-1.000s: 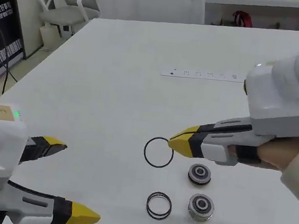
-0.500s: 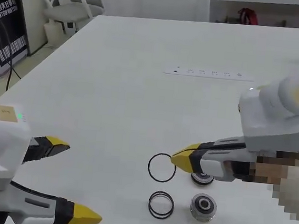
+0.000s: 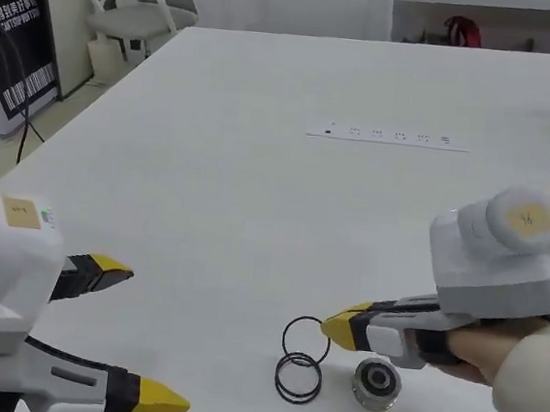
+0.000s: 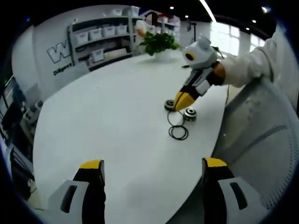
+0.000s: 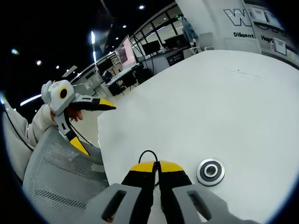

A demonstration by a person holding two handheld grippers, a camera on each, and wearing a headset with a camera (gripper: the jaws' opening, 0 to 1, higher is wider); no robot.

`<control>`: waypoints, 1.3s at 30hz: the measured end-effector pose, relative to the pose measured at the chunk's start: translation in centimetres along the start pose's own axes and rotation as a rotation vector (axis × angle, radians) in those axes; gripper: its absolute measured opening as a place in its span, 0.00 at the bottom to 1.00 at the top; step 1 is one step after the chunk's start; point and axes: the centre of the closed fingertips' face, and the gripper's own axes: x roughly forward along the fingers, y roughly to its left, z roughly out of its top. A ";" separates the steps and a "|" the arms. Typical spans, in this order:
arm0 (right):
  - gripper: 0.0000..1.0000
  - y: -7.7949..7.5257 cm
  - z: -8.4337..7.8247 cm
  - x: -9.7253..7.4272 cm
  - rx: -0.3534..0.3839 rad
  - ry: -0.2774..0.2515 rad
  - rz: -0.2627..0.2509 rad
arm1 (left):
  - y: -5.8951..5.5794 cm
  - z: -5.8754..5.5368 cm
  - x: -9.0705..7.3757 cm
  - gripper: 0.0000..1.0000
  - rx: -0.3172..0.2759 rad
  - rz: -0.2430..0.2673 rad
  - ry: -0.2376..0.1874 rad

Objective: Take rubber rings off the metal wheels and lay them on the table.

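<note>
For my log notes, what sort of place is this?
Likely an open-plan lab or office: a large white table, shelves of storage bins, and desks with monitors.

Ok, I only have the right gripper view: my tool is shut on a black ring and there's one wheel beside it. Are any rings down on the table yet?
Observer: Yes. In the head view, what look like two rubber rings lie overlapping on the table. They are just nearer the person than the ring held by your right tool.
Operator: And is that wheel the only one out there?
Observer: No. The left gripper view shows two, on either side of your tool's tip: a far wheel and a near wheel, the near one closer to the person.
</note>
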 end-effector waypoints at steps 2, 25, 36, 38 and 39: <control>0.00 0.0 -0.3 0.2 0.021 0.000 0.006 | -0.1 -0.1 0.0 0.87 0.003 -0.003 0.005; 0.00 -0.1 -0.8 0.9 0.064 -0.002 0.008 | -0.1 -0.5 0.1 0.85 0.001 -0.003 0.014; 0.00 1.1 -1.2 1.2 0.057 0.022 0.055 | 0.0 -0.6 0.0 0.85 0.000 0.001 0.019; 0.00 1.2 -1.4 1.3 0.053 0.029 0.057 | 0.0 -0.6 0.1 0.85 -0.002 0.000 0.021; 0.00 1.1 -1.6 1.3 0.043 0.038 0.049 | 0.0 -0.7 0.1 0.85 -0.002 0.000 0.022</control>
